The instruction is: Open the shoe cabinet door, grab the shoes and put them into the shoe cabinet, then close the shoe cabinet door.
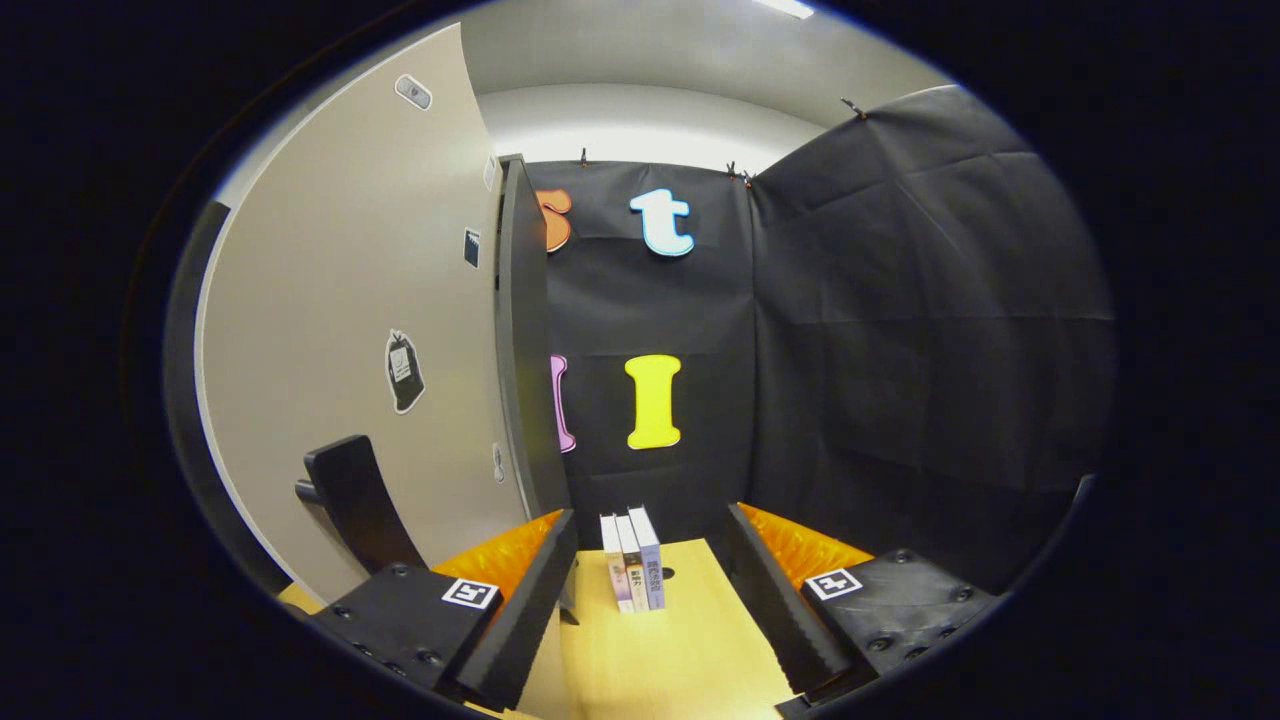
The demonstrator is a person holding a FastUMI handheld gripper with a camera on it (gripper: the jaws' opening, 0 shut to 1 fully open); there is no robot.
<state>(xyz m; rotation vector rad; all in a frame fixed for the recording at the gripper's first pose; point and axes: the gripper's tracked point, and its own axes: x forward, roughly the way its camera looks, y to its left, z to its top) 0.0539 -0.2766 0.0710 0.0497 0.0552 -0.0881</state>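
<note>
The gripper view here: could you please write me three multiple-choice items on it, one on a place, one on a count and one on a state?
1. Where do the books stand?
A. on the wooden table, ahead between the fingers
B. on the cabinet door's handle
C. on the floor

2. How many books stand there?
A. one
B. three
C. six

3. How is the gripper?
A. shut on a book
B. shut on the handle
C. open, holding nothing

Key: 1 A, they stand upright on the tabletop; 2 B, three spines show side by side; 3 C, the fingers stand wide apart, gap bare.
</note>
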